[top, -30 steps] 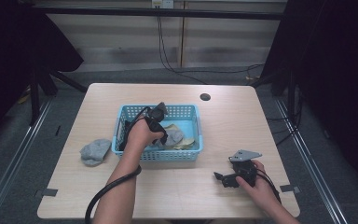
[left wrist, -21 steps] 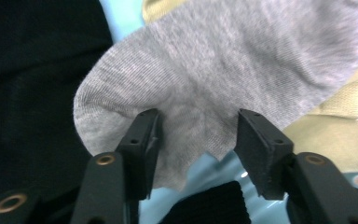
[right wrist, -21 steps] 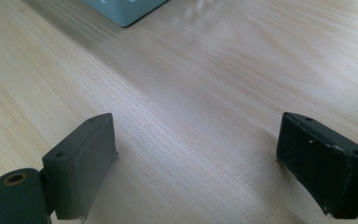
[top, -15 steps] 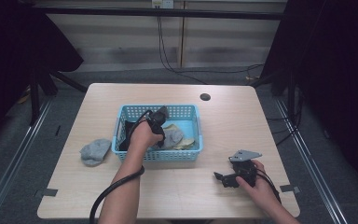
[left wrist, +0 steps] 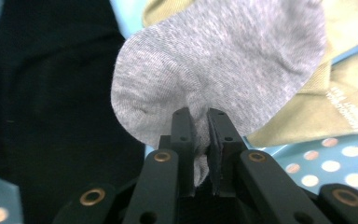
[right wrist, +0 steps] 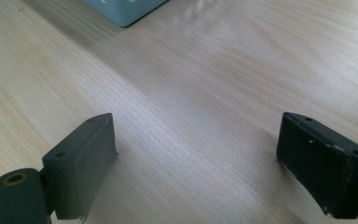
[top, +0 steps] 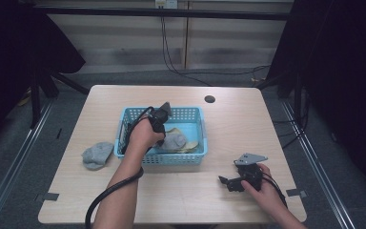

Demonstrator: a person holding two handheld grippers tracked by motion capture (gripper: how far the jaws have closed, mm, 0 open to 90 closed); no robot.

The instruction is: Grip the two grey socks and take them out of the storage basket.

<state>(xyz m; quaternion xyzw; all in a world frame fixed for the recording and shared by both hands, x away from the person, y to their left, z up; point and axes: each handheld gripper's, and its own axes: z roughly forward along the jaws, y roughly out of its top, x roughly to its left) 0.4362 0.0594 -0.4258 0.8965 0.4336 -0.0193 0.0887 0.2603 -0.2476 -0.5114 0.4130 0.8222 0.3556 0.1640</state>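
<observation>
Two grippers work at a light wooden table (top: 267, 119). In the high view, the left gripper (top: 164, 138) reaches down into a light blue perforated basket (top: 190, 114) near the table's middle, and the person's left hand (top: 144, 136) wraps its body. A grey sock (top: 176, 140) lies in the basket just beside the hand, on top of olive-yellow cloth (top: 190, 145). A second grey sock (top: 96, 153) lies crumpled on the table, just beside the basket's left wall. The right gripper (top: 225, 183) rests low over the table near the front right edge, well apart from the basket, held in the right hand (top: 262, 188). The left hand and gripper body cover the point of contact with the sock, so the grip cannot be read from this view.

In the left gripper view, the jaws have just been closing and now stand clenched on a fold of the grey sock (left wrist: 219, 70). The sock is a fine ribbed knit, light grey, rounded at its left end, with creases running into the pinch. Its upper edge is cut off by the frame. The olive-yellow cloth (left wrist: 317, 112) shows behind it at the right with small printed lettering too blurred to read. A dark area at the left cannot be identified.

In the right gripper view, the jaws stand wide apart and released, with bare table (right wrist: 191, 93) between them. A corner of the basket (right wrist: 126, 11) is cut off at the top edge.
</observation>
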